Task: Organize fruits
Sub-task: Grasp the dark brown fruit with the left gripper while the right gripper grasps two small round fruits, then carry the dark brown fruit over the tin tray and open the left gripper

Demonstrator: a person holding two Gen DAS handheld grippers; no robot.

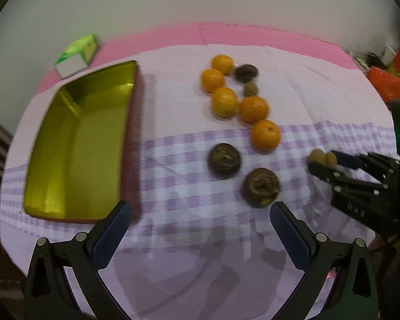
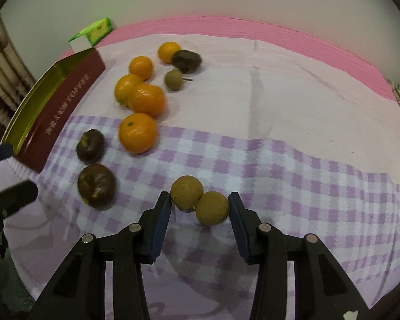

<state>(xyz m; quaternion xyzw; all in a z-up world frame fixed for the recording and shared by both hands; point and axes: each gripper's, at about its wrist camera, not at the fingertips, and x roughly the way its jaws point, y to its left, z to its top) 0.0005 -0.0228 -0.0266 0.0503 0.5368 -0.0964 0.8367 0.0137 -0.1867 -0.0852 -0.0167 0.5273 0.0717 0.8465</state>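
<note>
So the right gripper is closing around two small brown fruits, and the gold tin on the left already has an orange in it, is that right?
Not quite. The gold tin has nothing in it; the left wrist view shows its bare interior, and all five oranges lie on the cloth. The rest holds: the right gripper brackets the two small brown fruits.

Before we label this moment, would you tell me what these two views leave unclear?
- Tin: in the right wrist view its interior is hidden behind its own red wall.
- Right gripper: whether its fingers touch the two small brown fruits is unclear in both views; in the left wrist view the gripper hides part of them.
- Green box: print too small to read.
- Orange clutter: cut off by the fisheye edge.
</note>
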